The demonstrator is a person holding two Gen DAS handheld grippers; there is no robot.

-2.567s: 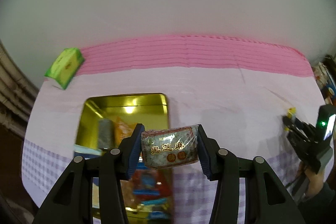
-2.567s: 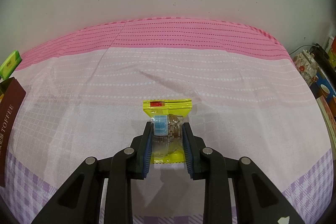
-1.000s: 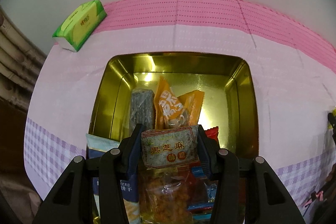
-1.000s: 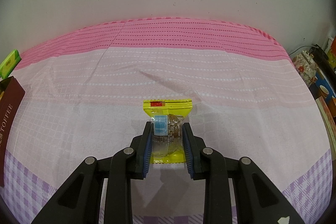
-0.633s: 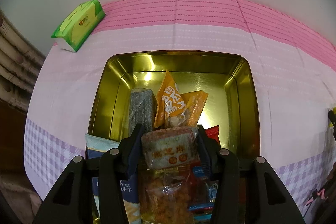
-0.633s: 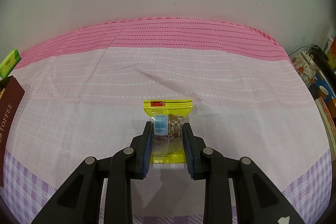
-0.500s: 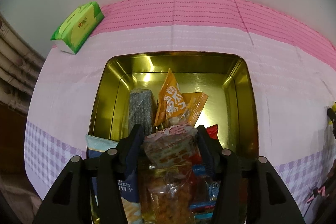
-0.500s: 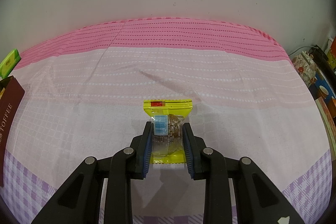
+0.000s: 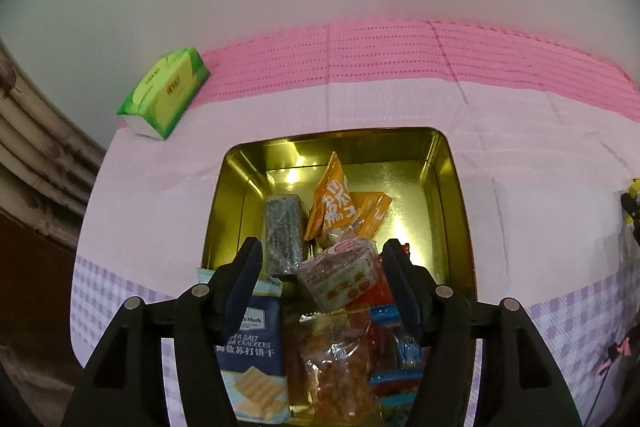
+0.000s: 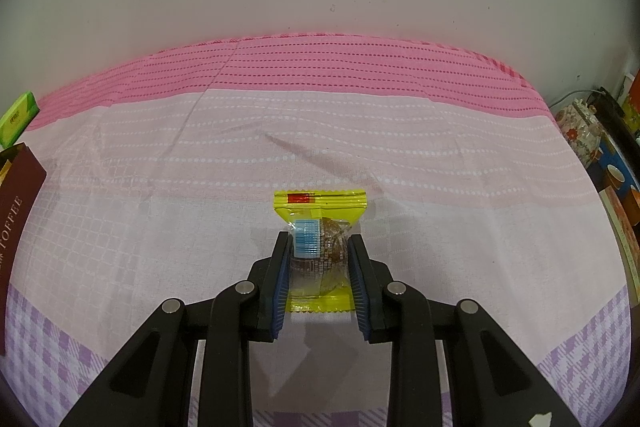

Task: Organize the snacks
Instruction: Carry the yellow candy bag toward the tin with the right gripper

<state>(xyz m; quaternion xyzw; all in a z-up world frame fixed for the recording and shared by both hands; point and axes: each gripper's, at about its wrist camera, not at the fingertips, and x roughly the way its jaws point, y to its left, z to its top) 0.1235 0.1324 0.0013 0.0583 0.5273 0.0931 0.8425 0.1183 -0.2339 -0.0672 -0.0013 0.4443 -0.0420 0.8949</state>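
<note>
Left wrist view: green tissue pack (image 9: 164, 93) at far left of the table (image 9: 520, 187), on its pink cloth. Gold tin (image 9: 456, 211) holds the snacks: grey bar (image 9: 282, 239), orange packet (image 9: 334, 203), blue cracker bag (image 9: 252, 343). Left gripper (image 9: 322, 291) over the tin, fingers (image 9: 240, 283) just opened, spread wide and gripping nothing; pink sesame packet (image 9: 340, 277) lies loose on the pile between them.

Right wrist view: brown toffee box (image 10: 16, 211) at left edge. Right gripper (image 10: 318, 281) closed tight on a yellow-edged snack packet (image 10: 320, 215) on the cloth.
</note>
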